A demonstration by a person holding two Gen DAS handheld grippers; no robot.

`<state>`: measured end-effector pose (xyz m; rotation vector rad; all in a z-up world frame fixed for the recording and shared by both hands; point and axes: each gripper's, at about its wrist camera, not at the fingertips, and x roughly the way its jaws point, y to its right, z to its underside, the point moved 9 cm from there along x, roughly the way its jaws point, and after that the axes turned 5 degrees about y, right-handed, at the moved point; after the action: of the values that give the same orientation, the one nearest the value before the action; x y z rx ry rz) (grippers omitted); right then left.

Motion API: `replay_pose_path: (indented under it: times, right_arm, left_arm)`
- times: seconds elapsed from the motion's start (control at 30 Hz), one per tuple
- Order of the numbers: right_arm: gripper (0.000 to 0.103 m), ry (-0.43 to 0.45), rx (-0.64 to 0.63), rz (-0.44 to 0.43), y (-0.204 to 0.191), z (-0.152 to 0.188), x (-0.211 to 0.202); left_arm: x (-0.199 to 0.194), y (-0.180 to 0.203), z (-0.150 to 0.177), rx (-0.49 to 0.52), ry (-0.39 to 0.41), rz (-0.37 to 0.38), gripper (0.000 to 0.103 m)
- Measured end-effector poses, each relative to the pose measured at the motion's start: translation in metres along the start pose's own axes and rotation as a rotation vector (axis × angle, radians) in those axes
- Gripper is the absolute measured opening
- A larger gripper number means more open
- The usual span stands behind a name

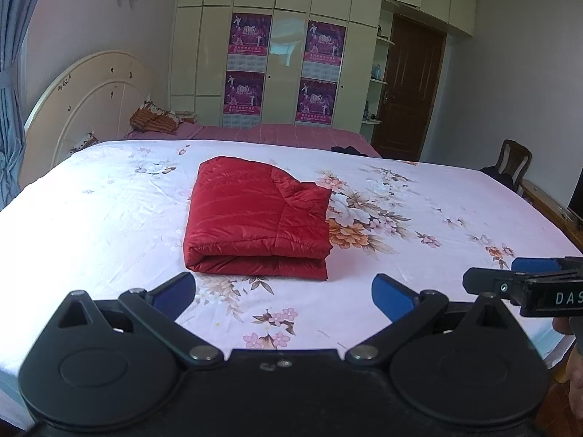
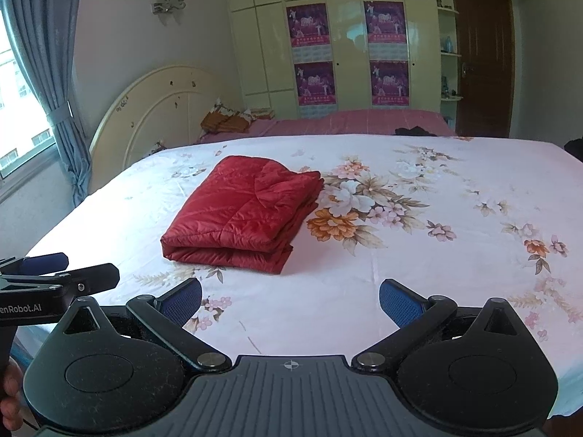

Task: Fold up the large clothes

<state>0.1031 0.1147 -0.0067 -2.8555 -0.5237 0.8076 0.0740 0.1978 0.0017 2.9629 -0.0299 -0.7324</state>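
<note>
A red quilted jacket (image 1: 257,218) lies folded into a thick rectangle on the floral bedsheet (image 1: 91,196), its rounded fold edge toward me. My left gripper (image 1: 284,296) hovers open just in front of that edge, blue pads wide apart, nothing between them. From the right wrist camera the same folded jacket (image 2: 242,215) sits ahead and to the left. The right gripper (image 2: 290,302) is open too, held above bare floral bedsheet (image 2: 419,255), short of the jacket. Each gripper shows at the other view's edge: the right gripper (image 1: 528,276) and the left gripper (image 2: 54,273).
The bed fills the foreground, with a cream headboard (image 1: 87,105) and pillows (image 1: 155,118) at left. A wardrobe with purple posters (image 1: 247,65), a brown door (image 1: 408,87) and a wooden chair (image 1: 513,162) stand beyond. A curtain (image 2: 51,73) hangs by the window. A hand (image 2: 11,397) holds the left handle.
</note>
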Motion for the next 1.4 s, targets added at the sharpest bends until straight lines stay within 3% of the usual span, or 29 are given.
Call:
replay_pose_path:
  times: [1.4]
  right_arm:
    - [0.102,0.016,0.005,0.007,0.0048,-0.0056,-0.0045]
  left_arm:
    - [-0.003,0.0064,-0.0088,0.026,0.023,0.014,0.103]
